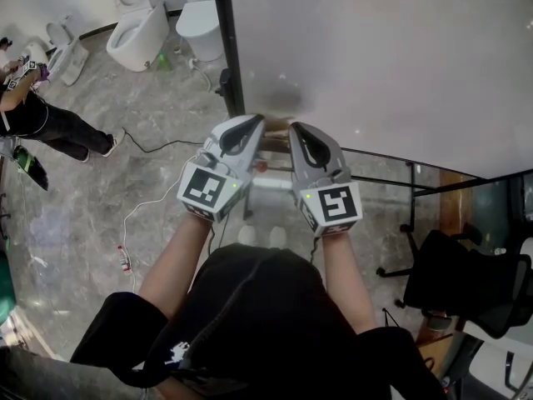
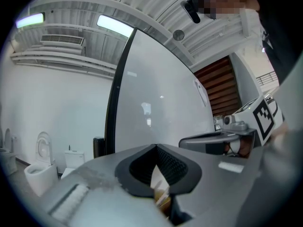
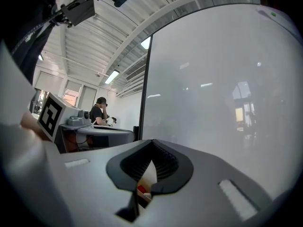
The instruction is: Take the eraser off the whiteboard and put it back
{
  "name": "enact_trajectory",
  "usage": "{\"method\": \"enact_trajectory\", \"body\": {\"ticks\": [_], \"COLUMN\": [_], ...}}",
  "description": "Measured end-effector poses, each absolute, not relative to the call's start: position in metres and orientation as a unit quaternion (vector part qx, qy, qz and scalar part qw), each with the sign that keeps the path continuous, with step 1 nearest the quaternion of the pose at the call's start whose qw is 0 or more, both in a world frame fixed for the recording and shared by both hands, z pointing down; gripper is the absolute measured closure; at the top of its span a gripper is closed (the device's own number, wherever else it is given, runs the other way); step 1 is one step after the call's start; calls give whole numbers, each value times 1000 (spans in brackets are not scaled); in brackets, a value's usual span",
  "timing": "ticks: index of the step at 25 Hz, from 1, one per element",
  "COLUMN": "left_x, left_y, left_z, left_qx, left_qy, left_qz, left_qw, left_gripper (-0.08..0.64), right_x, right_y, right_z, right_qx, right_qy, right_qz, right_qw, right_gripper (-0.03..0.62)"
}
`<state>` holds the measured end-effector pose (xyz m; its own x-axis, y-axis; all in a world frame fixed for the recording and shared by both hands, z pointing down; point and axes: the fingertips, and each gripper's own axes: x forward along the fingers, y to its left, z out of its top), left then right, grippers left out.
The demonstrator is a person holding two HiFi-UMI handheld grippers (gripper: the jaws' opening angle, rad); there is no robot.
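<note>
The whiteboard [image 1: 375, 57] fills the upper right of the head view, and its black left frame edge [image 1: 226, 40] runs down toward the grippers. My left gripper [image 1: 254, 122] and right gripper [image 1: 297, 128] are held side by side just in front of its lower left corner. Both point at the board with their tips together and nothing between them. The whiteboard [image 2: 156, 93] stands beyond the shut left gripper [image 2: 156, 145] in the left gripper view. In the right gripper view the whiteboard [image 3: 213, 79] is blank behind the shut right gripper [image 3: 152, 141]. I cannot make out an eraser in any view.
A white ledge [image 1: 271, 183] shows below, between the grippers. Two toilets [image 1: 137, 27] [image 1: 200, 15] stand on the floor at the back left. A person [image 1: 33, 115] crouches at the far left. A black office chair [image 1: 466, 282] is at the right, and a white cable [image 1: 141, 211] lies on the floor.
</note>
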<state>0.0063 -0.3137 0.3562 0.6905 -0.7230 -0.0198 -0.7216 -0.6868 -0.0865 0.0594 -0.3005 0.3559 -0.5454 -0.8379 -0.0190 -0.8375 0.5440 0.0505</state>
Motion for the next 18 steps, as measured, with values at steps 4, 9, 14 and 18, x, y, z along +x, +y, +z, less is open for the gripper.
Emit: {"method": "enact_trajectory", "body": {"ticks": [4, 9, 14, 18], "left_x": [6, 2, -2, -5], "left_y": [-314, -314, -312, -310], "left_z": [354, 356, 357, 358], "left_qx": [-917, -917, -916, -917], "left_qy": [398, 398, 399, 396], "left_qz": [-3, -6, -4, -8], "left_qw": [37, 41, 37, 42], "left_gripper": [554, 554, 554, 554], "right_x": [60, 59, 57, 56], "right_y": [-302, -301, -299, -297], "right_z": [356, 357, 356, 357], "right_qx": [478, 478, 480, 483], "right_qy": [-878, -878, -877, -875], "right_qz": [-28, -28, -30, -30], "right_qw": [5, 9, 7, 9], "right_gripper": [583, 583, 583, 583]}}
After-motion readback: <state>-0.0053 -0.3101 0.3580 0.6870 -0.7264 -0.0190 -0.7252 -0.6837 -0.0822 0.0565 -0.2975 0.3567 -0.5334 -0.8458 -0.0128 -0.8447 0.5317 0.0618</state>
